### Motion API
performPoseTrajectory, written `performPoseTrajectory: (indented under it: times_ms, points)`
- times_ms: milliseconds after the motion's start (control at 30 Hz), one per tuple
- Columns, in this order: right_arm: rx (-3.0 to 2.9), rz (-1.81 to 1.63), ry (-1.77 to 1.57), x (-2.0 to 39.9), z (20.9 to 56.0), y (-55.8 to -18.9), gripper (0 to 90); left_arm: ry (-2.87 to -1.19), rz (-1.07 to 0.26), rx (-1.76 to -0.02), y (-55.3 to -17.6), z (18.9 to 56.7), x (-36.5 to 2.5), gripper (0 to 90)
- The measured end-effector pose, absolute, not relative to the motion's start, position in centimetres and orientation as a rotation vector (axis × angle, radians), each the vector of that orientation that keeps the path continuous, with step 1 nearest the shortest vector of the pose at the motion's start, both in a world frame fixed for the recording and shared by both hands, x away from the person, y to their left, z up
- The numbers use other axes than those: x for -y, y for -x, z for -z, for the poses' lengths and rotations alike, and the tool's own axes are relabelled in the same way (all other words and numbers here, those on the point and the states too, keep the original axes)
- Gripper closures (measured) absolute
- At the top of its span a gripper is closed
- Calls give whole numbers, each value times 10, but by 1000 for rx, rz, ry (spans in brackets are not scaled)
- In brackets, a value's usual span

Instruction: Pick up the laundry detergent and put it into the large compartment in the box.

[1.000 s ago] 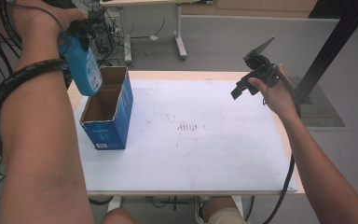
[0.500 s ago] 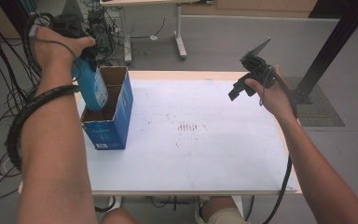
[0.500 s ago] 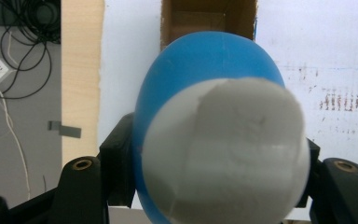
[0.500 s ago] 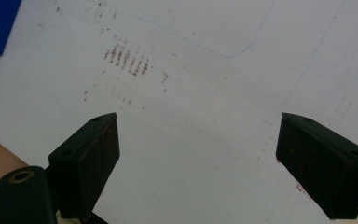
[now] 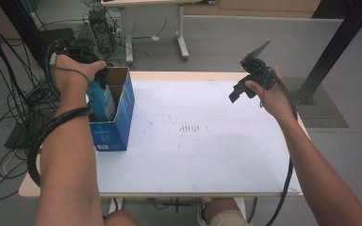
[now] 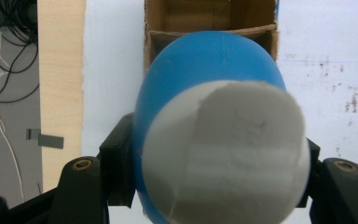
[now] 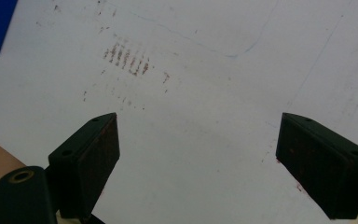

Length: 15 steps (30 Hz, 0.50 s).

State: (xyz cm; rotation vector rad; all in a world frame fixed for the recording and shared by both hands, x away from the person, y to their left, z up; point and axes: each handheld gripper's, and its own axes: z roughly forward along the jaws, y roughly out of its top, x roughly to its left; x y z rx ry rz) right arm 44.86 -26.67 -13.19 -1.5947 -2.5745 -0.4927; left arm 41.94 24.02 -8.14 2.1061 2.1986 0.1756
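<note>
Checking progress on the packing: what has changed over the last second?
The left gripper, shut on the blue bottle, has come down from above the blue cardboard box and now has the bottle partly inside it. The right gripper stayed open above the table; the box kept its place.

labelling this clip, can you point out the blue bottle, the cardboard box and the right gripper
blue bottle (image 6: pixel 205 70), left gripper view, on its blue body above the grey end
cardboard box (image 5: pixel 122 110), high view, on its blue outer side wall
right gripper (image 7: pixel 198 163), right gripper view, midway between its open jaws
</note>
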Motion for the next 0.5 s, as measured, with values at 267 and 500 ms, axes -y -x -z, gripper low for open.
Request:
performPoseTrajectory:
  times_ms: [267,500]
  points:
    - [2572,481,1589,263,136,-451,135,-2133,-163,-2180,-419,111,-235,373]
    - [2571,471,1592,262,139,-453,135,-2142,-158,-2175,-419,133,-234,373]
